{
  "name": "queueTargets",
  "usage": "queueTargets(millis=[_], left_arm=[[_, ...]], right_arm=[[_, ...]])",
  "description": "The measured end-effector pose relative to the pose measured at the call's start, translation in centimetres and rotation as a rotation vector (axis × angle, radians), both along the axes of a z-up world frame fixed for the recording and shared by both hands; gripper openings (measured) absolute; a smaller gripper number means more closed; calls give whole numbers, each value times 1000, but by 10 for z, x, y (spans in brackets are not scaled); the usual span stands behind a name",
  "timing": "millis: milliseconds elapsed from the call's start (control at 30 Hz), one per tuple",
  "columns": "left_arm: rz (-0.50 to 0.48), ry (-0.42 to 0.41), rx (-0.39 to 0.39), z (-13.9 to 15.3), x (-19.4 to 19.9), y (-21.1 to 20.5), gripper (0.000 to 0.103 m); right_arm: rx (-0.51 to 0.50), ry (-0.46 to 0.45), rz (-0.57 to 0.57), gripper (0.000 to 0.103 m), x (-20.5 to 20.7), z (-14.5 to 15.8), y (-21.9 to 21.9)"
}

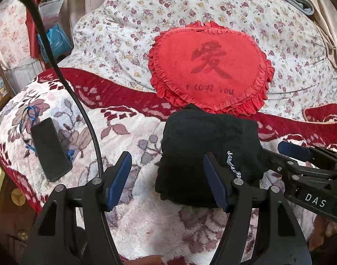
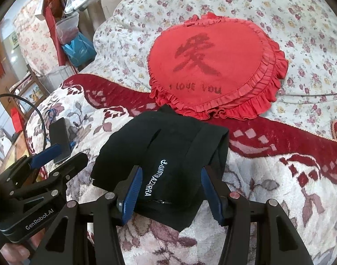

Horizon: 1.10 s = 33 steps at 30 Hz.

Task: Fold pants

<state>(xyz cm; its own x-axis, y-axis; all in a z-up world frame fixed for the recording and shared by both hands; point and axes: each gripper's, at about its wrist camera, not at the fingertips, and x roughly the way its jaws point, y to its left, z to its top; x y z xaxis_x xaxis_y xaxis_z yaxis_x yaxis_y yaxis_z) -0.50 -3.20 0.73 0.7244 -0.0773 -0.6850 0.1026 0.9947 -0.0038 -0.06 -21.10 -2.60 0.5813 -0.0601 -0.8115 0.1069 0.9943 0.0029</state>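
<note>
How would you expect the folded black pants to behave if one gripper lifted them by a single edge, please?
The black pants lie as a soft stack of layers on the plush blanket, so they would probably sag and partly unfold. Being cloth, they are likely light and not fragile. Pushed, they may bunch rather than slide on that fuzzy surface.

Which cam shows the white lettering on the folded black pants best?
Right wrist: the white lettering on the folded black pants runs unobstructed between the hand-held gripper's fingers. In the left wrist view, the lettering is smaller, and a fingertip partly hides it.
</note>
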Motion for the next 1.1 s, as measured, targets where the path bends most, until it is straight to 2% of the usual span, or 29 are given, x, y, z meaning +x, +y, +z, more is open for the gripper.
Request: queueTargets(millis=[1100], left_arm=[[0,20,1,-7,5,0,67]], right_arm=[[-9,43,17,57,10,-12,8]])
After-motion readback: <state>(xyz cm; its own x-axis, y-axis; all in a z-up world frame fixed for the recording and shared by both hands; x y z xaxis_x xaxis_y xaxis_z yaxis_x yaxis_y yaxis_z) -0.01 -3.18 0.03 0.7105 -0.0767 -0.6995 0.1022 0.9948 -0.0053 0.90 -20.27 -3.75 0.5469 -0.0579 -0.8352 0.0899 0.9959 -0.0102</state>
